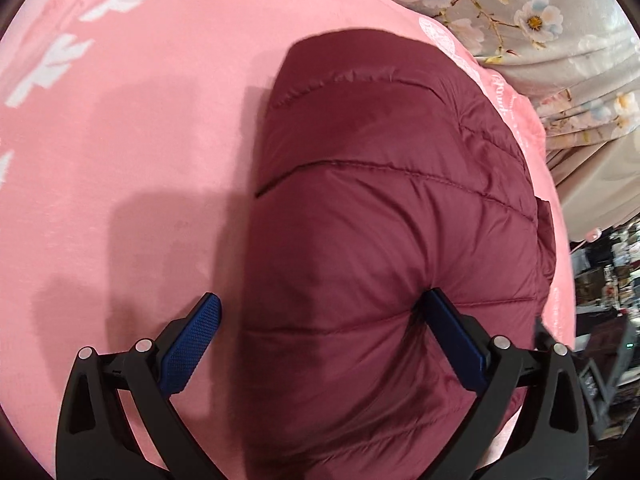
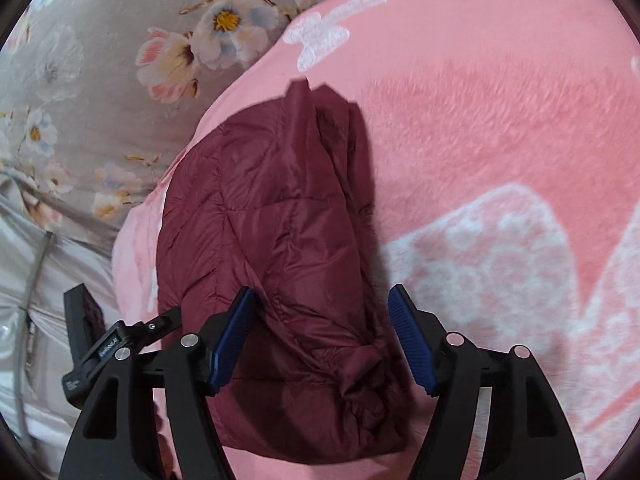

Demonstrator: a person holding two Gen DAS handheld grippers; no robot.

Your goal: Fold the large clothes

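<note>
Spreading wide, the left tongs (image 1: pixel 320 312) straddle the near edge of the maroon puffer jacket (image 1: pixel 392 208): one blue pad (image 1: pixel 452 328) presses into the quilting and dimples it, while the other pad (image 1: pixel 192 336) hangs apart from the jacket, over the pink blanket (image 1: pixel 120 160) beside it. Nothing is pinched between them, so this looks like a pushing or flattening contact rather than a grasp, probably to squeeze air out of the padding so the folded bundle stays compact. The right tongs (image 2: pixel 320 336) are likewise spread and pinch nothing; their pads sit on either side of a bunched, gathered part of the jacket (image 2: pixel 280 240), perhaps a cuff or a hem, which lies between them. I judge that they are placed there either to tuck that loose bit in or to steady the bundle from that side. The jacket itself lies already folded into a thick, narrow bundle on the blanket, with a pointed corner sticking up at the end farthest from the right tongs. Beyond the jacket, past the blanket's edge, lies a grey floral bedcover (image 2: pixel 100 80), so the jacket sits near that side of the blanket rather than at its middle. Puffy fill tends to spring back, so the fold may loosen once the pressure comes off.
</note>
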